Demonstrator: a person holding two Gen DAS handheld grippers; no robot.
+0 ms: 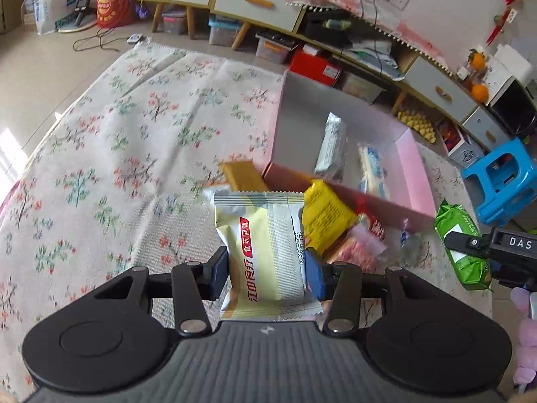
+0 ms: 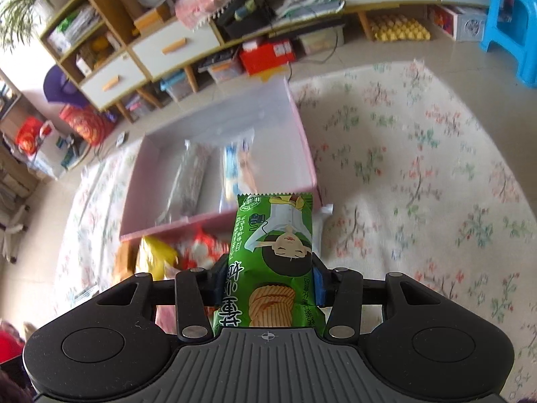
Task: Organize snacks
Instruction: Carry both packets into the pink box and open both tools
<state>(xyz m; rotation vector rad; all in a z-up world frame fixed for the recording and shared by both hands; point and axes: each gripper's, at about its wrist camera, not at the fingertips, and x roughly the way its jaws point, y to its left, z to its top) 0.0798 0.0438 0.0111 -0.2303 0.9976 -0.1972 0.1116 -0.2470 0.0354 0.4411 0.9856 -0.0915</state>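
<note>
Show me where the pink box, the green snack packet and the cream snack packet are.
pink box point(image 2: 307, 141), right wrist view, right wall.
green snack packet point(image 2: 273, 245), right wrist view, printed front.
cream snack packet point(image 1: 265, 252), left wrist view, middle seam.

Left black two-finger gripper point(image 1: 266, 277), angled downward, blue pads clamped on the sides of a cream foil snack packet point(image 1: 265, 252). Right black two-finger gripper point(image 2: 268, 283), likewise angled downward, pads clamped on a green plastic biscuit packet point(image 2: 273, 262).
</note>
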